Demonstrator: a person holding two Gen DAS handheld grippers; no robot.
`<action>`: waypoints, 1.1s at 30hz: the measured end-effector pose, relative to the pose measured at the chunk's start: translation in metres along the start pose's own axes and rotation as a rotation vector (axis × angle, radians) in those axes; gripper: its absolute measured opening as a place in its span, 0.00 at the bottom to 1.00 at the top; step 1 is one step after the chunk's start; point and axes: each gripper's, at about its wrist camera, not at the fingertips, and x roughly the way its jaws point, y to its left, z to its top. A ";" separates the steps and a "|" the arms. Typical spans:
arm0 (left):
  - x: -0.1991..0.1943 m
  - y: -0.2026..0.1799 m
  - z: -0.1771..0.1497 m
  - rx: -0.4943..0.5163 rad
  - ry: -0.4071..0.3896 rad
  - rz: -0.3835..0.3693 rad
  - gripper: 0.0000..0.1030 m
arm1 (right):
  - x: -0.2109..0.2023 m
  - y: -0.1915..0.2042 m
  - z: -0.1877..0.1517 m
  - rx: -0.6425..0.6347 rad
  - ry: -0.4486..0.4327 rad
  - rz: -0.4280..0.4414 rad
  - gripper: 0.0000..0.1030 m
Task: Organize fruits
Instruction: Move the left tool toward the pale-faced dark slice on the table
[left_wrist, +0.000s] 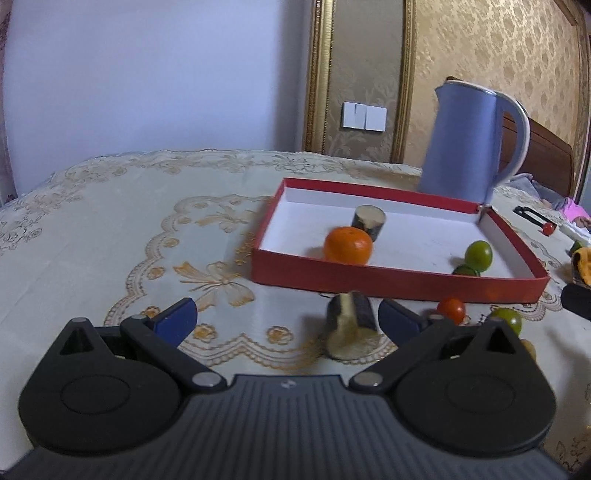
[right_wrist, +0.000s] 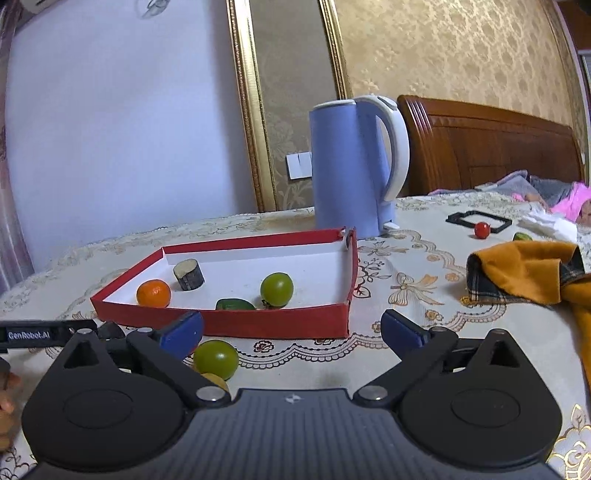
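**Ana:** Left wrist view first. What's in the red tray (left_wrist: 391, 286)?

**Ben:** An orange (left_wrist: 348, 245) near its front wall, a cut piece with dark rind (left_wrist: 368, 220) just behind it, and toward the right end a round green fruit (left_wrist: 478, 255) with a darker green one (left_wrist: 464, 270) low against the front wall.

**Ana:** And outside the tray?

**Ben:** On the embroidered tablecloth (left_wrist: 147, 229), just in front of the tray, lies a second dark-rinded piece (left_wrist: 351, 332), pale cut face toward the camera. It sits between the fingers of the left gripper (left_wrist: 288, 318), nearer the right-hand one, and neither pad touches it. The jaws stand wide apart.

**Ana:** Anything to its right?

**Ben:** A small red tomato (left_wrist: 451, 310) and another green fruit (left_wrist: 508, 319), both on the cloth by the tray's front corner.

**Ana:** Right wrist view?

**Ben:** The right gripper (right_wrist: 291, 326) is also spread wide with nothing between its pads. That loose green fruit (right_wrist: 216, 359) lies beside its left-hand finger (a yellowish thing (right_wrist: 216, 381) peeks out below it; I can't tell what).

**Ana:** Farther out?

**Ben:** A blue kettle (right_wrist: 351, 166) stands behind the tray, an orange cloth (right_wrist: 528, 273) lies to the right, and another red tomato (right_wrist: 482, 230) rests against a black frame (right_wrist: 458, 218).
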 end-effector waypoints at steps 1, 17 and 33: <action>0.000 -0.004 0.000 0.005 -0.002 -0.001 1.00 | 0.000 -0.003 0.000 0.015 0.001 0.006 1.00; 0.016 -0.036 -0.004 0.156 0.028 0.089 1.00 | 0.004 -0.012 0.001 0.076 0.026 -0.006 1.00; 0.026 -0.047 -0.007 0.246 0.086 0.072 1.00 | 0.004 -0.009 0.001 0.057 0.022 -0.001 1.00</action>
